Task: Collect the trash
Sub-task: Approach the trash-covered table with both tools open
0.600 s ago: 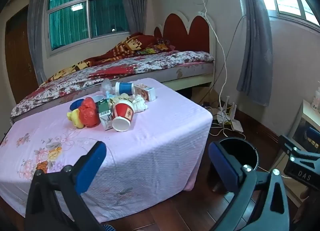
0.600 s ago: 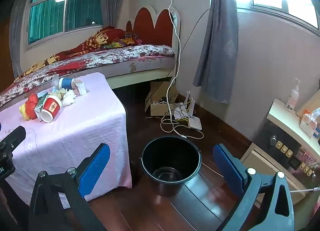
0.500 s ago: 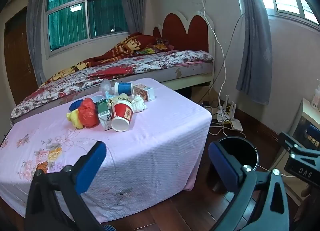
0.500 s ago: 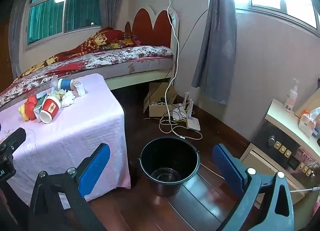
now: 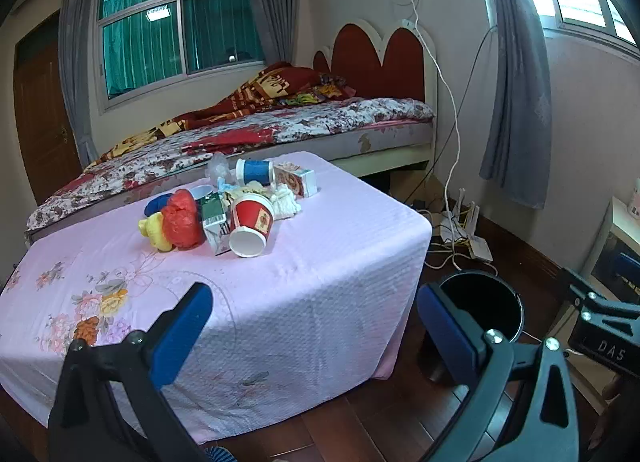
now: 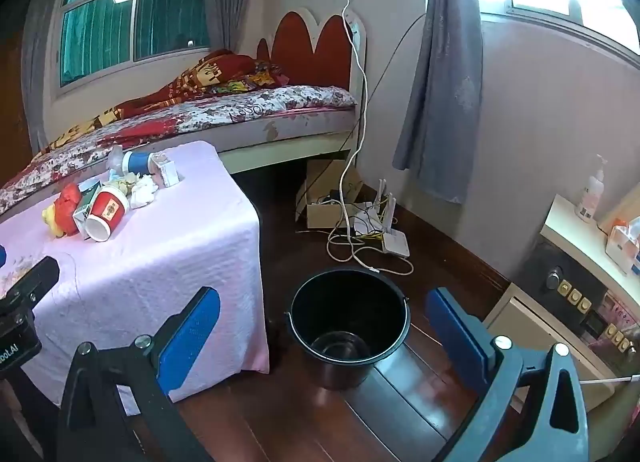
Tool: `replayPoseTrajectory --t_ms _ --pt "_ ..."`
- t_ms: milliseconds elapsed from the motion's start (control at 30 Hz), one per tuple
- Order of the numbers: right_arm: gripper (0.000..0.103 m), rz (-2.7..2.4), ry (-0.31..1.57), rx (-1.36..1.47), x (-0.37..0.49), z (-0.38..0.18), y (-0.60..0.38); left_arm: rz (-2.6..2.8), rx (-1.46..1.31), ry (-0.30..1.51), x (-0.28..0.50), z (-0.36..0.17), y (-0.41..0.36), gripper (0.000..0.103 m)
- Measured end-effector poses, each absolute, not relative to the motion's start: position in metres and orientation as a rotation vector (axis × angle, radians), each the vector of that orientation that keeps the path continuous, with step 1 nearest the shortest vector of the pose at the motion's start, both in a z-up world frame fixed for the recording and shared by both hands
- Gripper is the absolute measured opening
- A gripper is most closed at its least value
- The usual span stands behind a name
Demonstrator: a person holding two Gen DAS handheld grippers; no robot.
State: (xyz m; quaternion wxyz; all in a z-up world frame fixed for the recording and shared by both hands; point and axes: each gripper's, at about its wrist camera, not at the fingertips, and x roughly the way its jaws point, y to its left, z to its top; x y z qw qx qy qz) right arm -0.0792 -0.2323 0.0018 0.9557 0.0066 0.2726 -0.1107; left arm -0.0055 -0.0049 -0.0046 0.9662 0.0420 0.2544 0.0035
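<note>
A heap of trash lies on the pink-clothed table (image 5: 320, 282): a red paper cup (image 5: 250, 228) on its side, a green carton (image 5: 214, 222), a red crumpled bag (image 5: 182, 218), a blue cup (image 5: 254, 172), a small box (image 5: 298, 180) and white tissue (image 5: 286, 202). The heap also shows in the right wrist view, with the red cup (image 6: 106, 212) nearest. A black bucket (image 6: 348, 322) stands on the floor right of the table, partly seen in the left wrist view (image 5: 484, 306). My left gripper (image 5: 312, 322) is open and empty above the table's near edge. My right gripper (image 6: 322, 326) is open and empty above the bucket.
A bed (image 5: 260, 130) runs behind the table. Cables, routers and a cardboard box (image 6: 360, 218) lie on the dark wood floor by the wall. A cabinet with a safe (image 6: 568, 282) stands at the right. Curtains (image 6: 440, 82) hang by the window.
Both views have shifted slightly; the table and bucket sit a little lower-left in frame. Both grippers stay open and empty.
</note>
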Motion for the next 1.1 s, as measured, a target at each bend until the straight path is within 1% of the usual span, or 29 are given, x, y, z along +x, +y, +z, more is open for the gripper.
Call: replayPoseTrajectory --t_ms 1100 --pt "0.103 -0.158 0.548 0.001 -0.075 0.003 -0.219 0.051 0.058 0.537 -0.004 -0.012 0.018 0.103"
